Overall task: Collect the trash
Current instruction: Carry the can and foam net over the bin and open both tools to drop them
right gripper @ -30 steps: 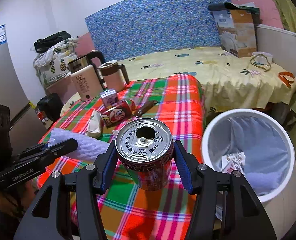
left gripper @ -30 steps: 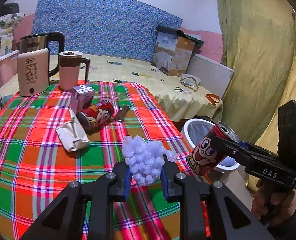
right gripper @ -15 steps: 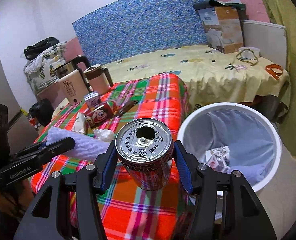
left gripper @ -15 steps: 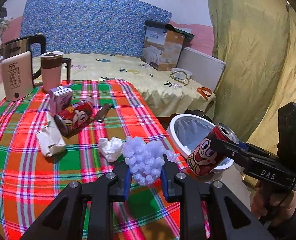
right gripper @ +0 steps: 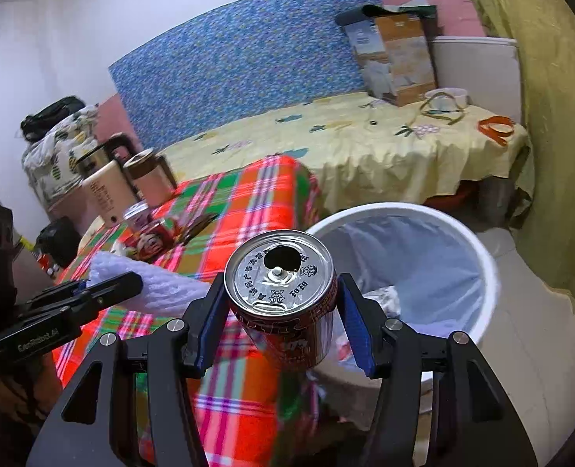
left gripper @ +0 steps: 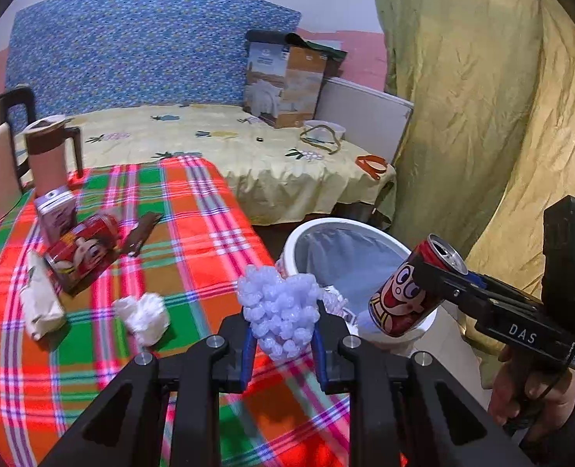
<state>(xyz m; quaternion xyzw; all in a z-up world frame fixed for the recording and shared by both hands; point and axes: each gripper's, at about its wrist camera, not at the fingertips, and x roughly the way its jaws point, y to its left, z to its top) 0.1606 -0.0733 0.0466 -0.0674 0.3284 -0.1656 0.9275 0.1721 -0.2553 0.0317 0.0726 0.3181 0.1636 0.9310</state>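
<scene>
- The red can (right gripper: 283,292), pinched in the right gripper (right gripper: 281,325), had come from over the plaid tablecloth (left gripper: 194,214) to the white bin's (right gripper: 482,272) near rim, so dropping looked close.
- The left gripper (left gripper: 281,336), clamped on bubble wrap (left gripper: 279,311), had likewise neared the bin's edge.
- A crumpled tissue (left gripper: 143,313) had come into view; another can (left gripper: 81,249) lay uncollected.

Kettle (right gripper: 100,190) beside mug (left gripper: 50,159) on plaid cloth (left gripper: 194,210); cardboard box (left gripper: 283,81) behind
</scene>
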